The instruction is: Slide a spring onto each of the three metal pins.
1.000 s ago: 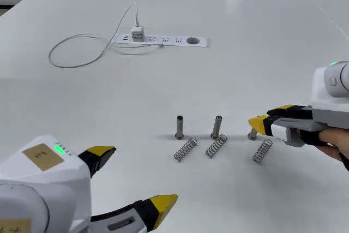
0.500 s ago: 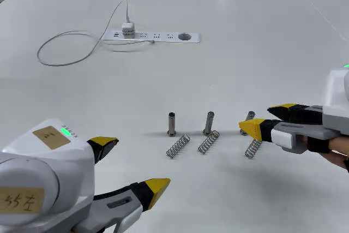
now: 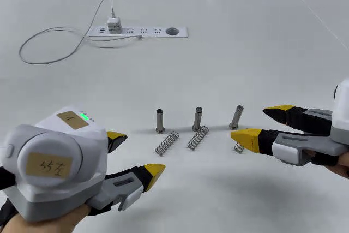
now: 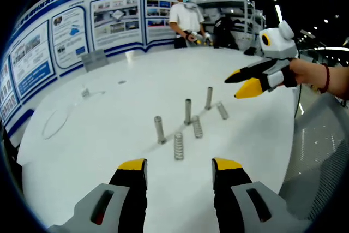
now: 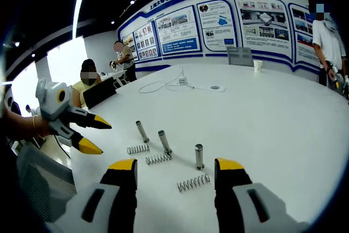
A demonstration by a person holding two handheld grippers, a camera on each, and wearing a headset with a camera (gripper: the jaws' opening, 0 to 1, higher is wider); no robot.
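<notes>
Hovering wide-spread, right tool (image 3: 250, 122) beside spring (image 3: 239, 147); 3 pins (image 3: 197, 119) bare.

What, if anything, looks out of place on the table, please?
Nothing stands out. The left pin, middle pin and right pin stand in a row, with the left spring, middle spring and right spring lying loose beside them.

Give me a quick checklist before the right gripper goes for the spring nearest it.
1. Right gripper open: ok.
2. Nearest spring lying loose ahead of its jaws: ok.
3. Nearest pin standing, bare: ok.
4. Left gripper open, apart from the parts: ok.
5. Left spring and middle spring lying on the table: ok.
6. Nearest pin fixed down: cannot tell.
</notes>
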